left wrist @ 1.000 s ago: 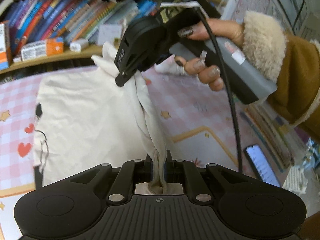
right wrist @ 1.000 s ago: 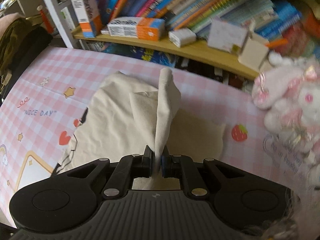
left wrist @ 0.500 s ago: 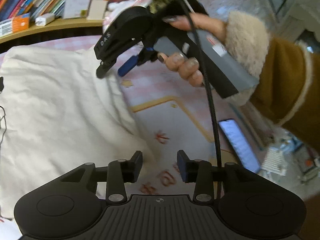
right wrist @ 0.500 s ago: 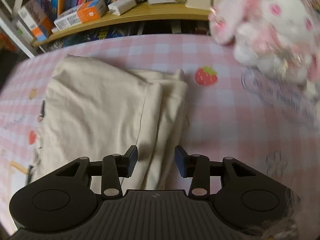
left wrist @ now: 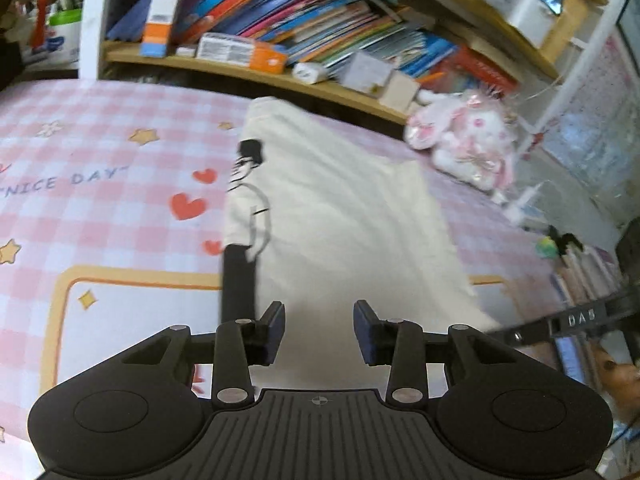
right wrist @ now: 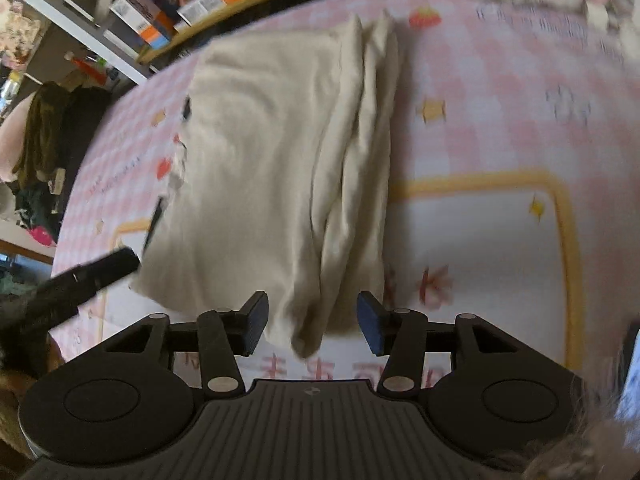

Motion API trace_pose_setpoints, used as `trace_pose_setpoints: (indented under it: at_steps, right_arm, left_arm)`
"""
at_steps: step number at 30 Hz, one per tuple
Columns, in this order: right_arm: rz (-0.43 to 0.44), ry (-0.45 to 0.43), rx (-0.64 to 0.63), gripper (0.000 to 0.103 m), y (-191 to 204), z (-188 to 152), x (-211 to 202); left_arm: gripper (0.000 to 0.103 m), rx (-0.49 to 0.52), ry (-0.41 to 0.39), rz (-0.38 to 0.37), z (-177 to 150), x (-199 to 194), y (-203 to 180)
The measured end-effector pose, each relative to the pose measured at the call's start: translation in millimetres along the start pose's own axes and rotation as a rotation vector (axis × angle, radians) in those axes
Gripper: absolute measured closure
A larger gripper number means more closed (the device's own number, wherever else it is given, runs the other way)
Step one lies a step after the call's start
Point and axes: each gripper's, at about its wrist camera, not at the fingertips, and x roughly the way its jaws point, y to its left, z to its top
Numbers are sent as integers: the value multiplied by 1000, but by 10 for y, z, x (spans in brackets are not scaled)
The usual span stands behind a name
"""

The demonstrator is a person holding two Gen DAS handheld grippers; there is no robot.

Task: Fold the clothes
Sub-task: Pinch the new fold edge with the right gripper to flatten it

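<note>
On the pink-and-white checked tablecloth [left wrist: 100, 128], printed with red hearts, gold stars and "NICE DAY", the cream cotton T-shirt with a black cartoon figure [left wrist: 344, 216] lies folded lengthwise near the middle of the tabletop, its far end toward the wooden shelf of colourful books [left wrist: 280, 76] along the back edge. The left gripper [left wrist: 319, 330] hovers over the shirt's near end with its jaws apart, gripping nothing, and the right gripper [right wrist: 312, 322], jaws likewise apart and empty, hangs above the shirt's rumpled near right corner. A pink-and-white plush rabbit [left wrist: 468, 140] sits at the tabletop's back right corner.
</note>
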Motion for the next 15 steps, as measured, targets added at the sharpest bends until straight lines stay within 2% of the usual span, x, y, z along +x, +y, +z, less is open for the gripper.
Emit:
trace_pose_setpoints:
  at_steps: [1, 2, 4, 6, 7, 10, 15]
  right_arm:
    - [-1, 8, 9, 85, -8, -16, 48]
    - [1, 12, 14, 96, -1, -22, 77]
    - [11, -26, 4, 96, 37, -49, -29]
    - [34, -118, -23, 97, 93, -79, -253]
    - [20, -135, -14, 97, 75, -93, -290]
    - [-69, -68, 28, 96, -101, -115, 10]
    - [-34, -73, 61, 95, -200, -110, 152]
  left_arm:
    - [67, -7, 11, 17, -18, 21, 30]
    - [67, -17, 26, 37, -38, 50, 59]
    - [69, -21, 42, 45, -76, 60, 94]
    - [69, -19, 53, 44, -106, 68, 111]
    - [69, -19, 58, 41, -110, 85, 109]
    - [69, -1, 67, 35, -107, 109, 80]
    - [66, 6, 54, 62, -54, 49, 141]
